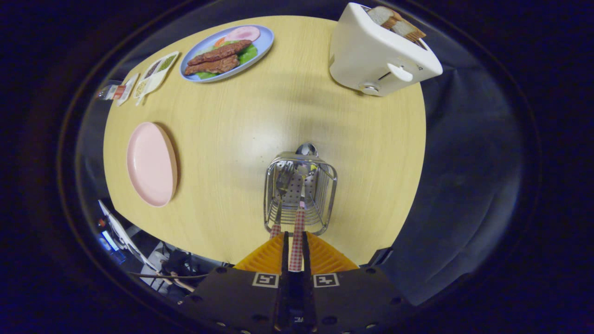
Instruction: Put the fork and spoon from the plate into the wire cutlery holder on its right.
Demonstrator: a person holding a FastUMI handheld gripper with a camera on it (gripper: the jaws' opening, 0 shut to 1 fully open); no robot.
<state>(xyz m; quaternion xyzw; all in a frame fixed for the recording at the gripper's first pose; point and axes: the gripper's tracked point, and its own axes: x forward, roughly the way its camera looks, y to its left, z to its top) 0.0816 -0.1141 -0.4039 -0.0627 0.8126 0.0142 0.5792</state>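
The round wooden table carries a white toaster with bread, a blue plate of food, and the pink plate, which is seen bare. To its right, just ahead of the fingers, stands the wire cutlery holder, a light chrome basket with open sides. The fork is already stood in it, tines down, its checked handle leaning out toward the gripper. The spoon is lowered bowl-first into the holder, and its checked handle is clamped between the fingers of the gripper. If the grip is released while the handle is tilted, the spoon could be levered out, or the light holder tipped.
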